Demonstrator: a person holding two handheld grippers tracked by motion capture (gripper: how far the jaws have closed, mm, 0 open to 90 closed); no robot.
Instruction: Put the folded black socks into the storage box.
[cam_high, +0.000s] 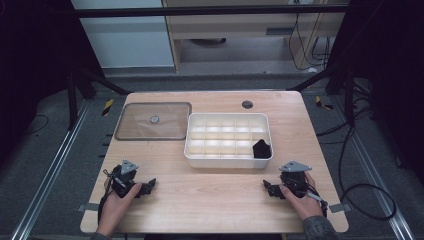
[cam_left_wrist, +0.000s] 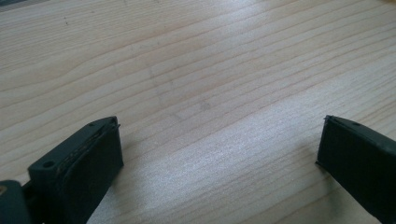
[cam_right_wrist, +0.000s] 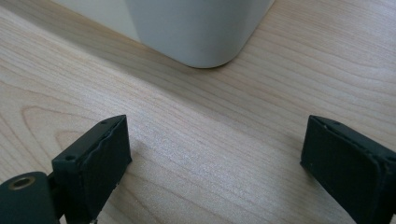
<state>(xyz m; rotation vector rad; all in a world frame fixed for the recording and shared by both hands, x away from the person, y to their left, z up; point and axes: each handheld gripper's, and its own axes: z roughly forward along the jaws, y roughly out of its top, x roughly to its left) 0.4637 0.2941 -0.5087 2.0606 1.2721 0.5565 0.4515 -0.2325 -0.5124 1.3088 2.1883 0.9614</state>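
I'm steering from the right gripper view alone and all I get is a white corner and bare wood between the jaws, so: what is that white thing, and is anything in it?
Observer: It's a white divided tray in the middle of the table. One black object sits in its near right compartment.
Operator: Where's the other gripper?
Observer: The left gripper rests near the table's front left, jaws open over bare wood.
Operator: Anything else on the table?
Observer: A clear flat lid with a small round knob lies left of the tray.
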